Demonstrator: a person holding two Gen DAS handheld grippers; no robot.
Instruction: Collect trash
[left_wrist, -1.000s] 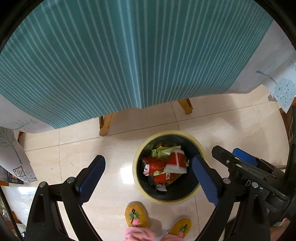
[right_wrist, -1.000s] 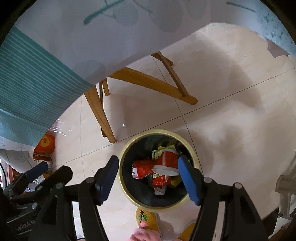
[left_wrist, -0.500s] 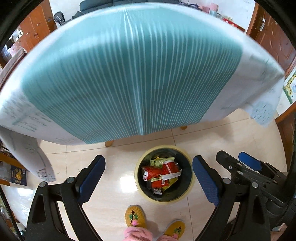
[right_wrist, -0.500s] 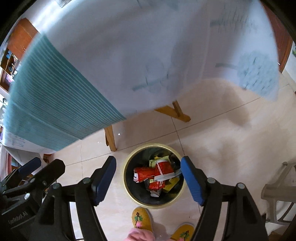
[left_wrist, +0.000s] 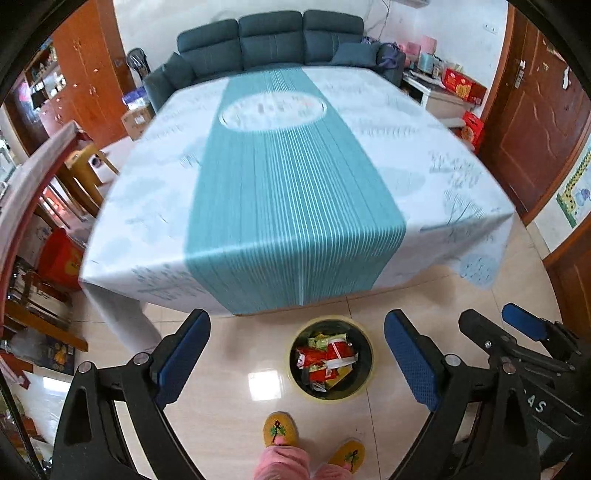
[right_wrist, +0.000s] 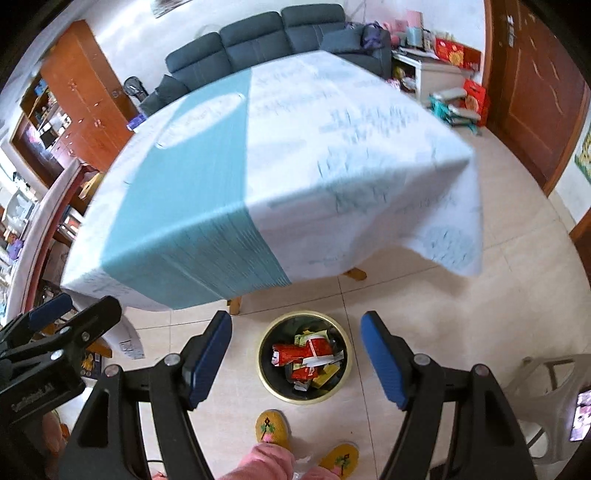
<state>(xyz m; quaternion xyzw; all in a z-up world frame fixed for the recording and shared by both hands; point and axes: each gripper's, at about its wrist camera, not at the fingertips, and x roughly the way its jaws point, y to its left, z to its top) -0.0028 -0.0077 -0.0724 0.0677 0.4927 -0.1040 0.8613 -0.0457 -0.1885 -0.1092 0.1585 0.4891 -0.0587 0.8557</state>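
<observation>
Left wrist view shows the trash bin (left_wrist: 331, 358) on the tiled floor (left_wrist: 229, 413), just short of the cloth-covered bench (left_wrist: 295, 184), already holding red, green and yellow wrappers (left_wrist: 325, 360). It lies below and slightly ahead of both tools: between the spread jaws of the right hand-held gripper (right_wrist: 295, 358) and nearer the right-side finger of the left hand-held gripper (left_wrist: 295, 356). Both stand wide and hold nothing. The right one looks the more centred over the bin, so I judge it nearer. No trash shows on the benchtop, though it is blurred. The round bin has no long axis. The bench's near edge overhangs close to the bin; open floor lies to the right, and the person's slippers (left_wrist: 280, 430) stand just behind it
</observation>
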